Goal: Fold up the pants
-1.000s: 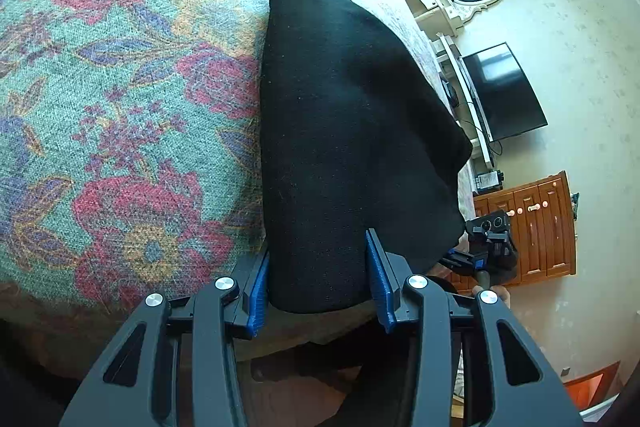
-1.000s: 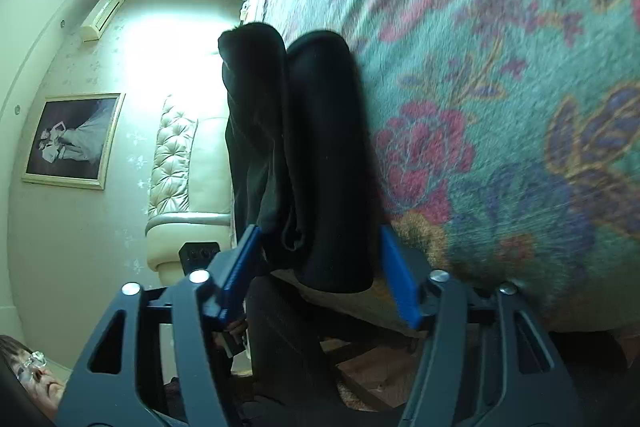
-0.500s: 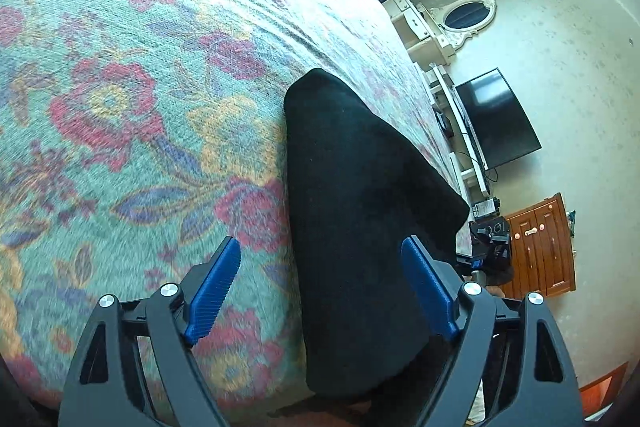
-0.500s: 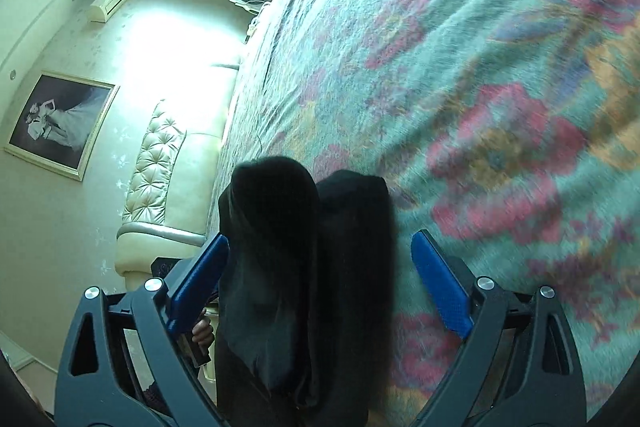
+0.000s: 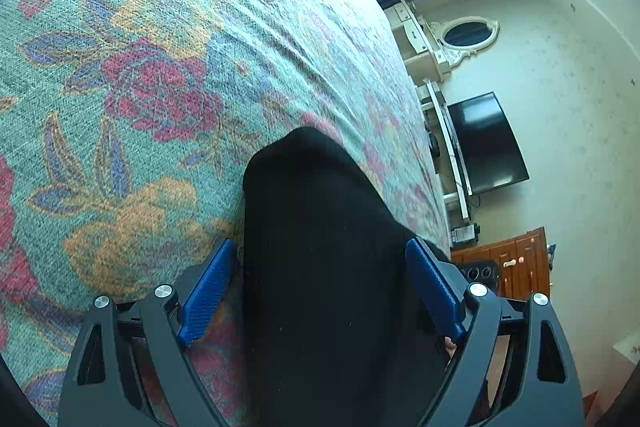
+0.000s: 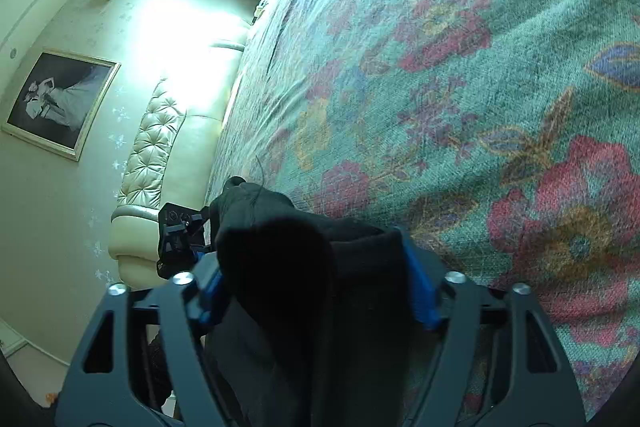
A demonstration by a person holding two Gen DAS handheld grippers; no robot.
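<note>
Folded black pants [image 5: 320, 235] lie on the flowered bedspread [image 5: 160, 87] near the bed's edge. My left gripper [image 5: 322, 247] straddles the near end of the pants. Its jaws are opening, the blue pads [image 5: 208, 291] standing at the cloth's sides without squeezing it. In the right wrist view the pants [image 6: 304, 267] bunch up between the pads of my right gripper [image 6: 312, 255]. Its jaws are closing and the blue pads [image 6: 420, 295] press into the cloth. The left gripper [image 6: 176, 239] shows beyond the pants there.
The bedspread [image 6: 460, 67] stretches far ahead of both grippers. Past the bed are a dark TV [image 5: 488, 143], a wooden cabinet [image 5: 516, 263] and a white dresser with an oval mirror [image 5: 468, 35]. A tufted cream headboard [image 6: 156, 139] and a framed picture [image 6: 60, 103] are on the other side.
Both grippers moved forward over the bed along the pants. The left jaws spread from a narrower hold to wide. The right jaws opened wide, then closed in on the bunched cloth.
</note>
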